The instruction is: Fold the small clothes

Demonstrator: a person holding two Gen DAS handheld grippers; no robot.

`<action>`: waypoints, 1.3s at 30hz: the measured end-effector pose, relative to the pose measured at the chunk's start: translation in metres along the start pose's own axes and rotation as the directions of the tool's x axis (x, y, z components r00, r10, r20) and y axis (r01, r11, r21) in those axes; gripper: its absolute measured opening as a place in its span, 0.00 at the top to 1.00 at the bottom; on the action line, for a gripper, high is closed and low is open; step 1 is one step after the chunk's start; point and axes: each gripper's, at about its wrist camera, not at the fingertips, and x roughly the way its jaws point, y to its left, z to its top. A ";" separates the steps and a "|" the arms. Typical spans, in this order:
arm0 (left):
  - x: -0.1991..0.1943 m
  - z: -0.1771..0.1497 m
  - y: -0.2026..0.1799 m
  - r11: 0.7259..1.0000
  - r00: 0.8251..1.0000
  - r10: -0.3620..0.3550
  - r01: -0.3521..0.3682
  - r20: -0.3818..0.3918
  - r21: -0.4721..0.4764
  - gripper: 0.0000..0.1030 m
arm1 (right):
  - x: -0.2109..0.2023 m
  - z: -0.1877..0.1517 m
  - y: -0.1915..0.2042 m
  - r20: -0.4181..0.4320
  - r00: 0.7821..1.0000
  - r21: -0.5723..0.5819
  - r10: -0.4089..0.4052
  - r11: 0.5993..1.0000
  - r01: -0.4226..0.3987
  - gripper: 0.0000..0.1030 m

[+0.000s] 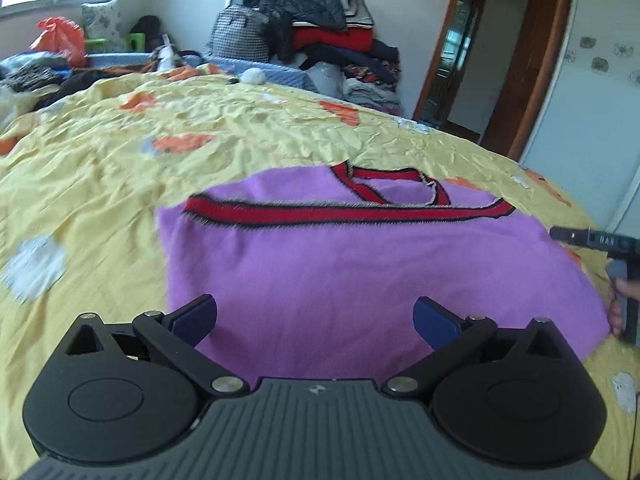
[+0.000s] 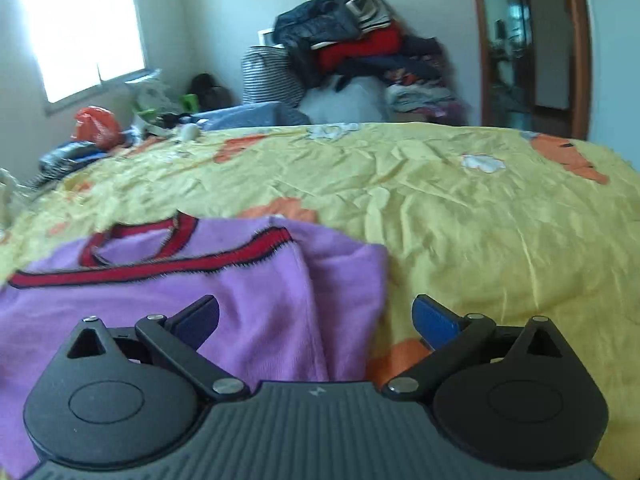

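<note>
purple sweater point(image 1: 360, 272) is laid flat on the yellow bedsheet point(image 1: 100, 168) | left gripper point(image 1: 316, 320) and right gripper point(image 2: 316, 320) are held wide, nothing pinched | soft, light, floppy knit, probably best grabbed at the side edges below the red trim point(image 1: 340, 216)

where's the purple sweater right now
The purple sweater lies flat on the yellow bedsheet, centred in the left wrist view; in the right wrist view it sits lower left.
</note>
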 end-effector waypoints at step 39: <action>0.091 0.052 0.049 0.956 0.953 0.291 -0.292 -0.081 0.003 0.00 | -0.008 0.028 -0.004 -0.062 0.998 -0.073 -0.003 0.997 -0.001 0.27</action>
